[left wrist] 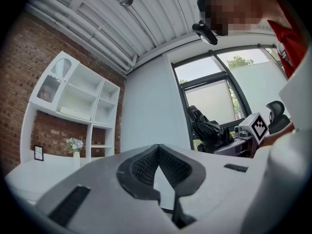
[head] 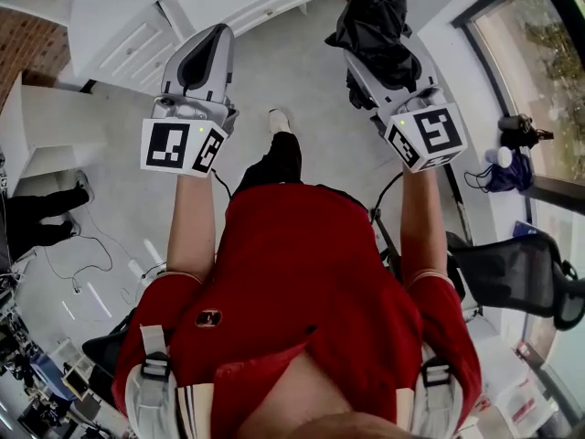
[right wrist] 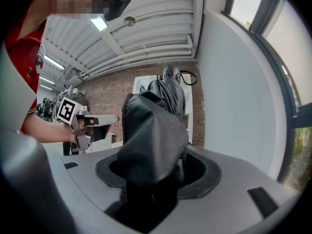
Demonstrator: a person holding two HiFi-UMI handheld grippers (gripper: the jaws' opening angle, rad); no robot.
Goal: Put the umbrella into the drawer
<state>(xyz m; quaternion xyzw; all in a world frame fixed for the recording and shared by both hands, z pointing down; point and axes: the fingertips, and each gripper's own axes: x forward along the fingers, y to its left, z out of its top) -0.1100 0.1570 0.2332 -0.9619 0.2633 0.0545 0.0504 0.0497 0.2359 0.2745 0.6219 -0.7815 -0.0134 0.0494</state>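
While the person stands on the pale floor, the head view shows the left gripper empty and the right gripper clamped on a black folded umbrella. In the left gripper view, the fingers meet at their tips with nothing between them, and a white shelf unit stands beyond. In the right gripper view, the umbrella fills the gap between the fingers and juts past their tips.

Red short-sleeved shirt, black trousers, one pale shoe. Pale harness straps with black buckles at both shoulders. Left gripper and right gripper alike: light grey shells lined with dark ribbed pads, each with a white cube of black square markers and a small green light. Thin black cable below each.
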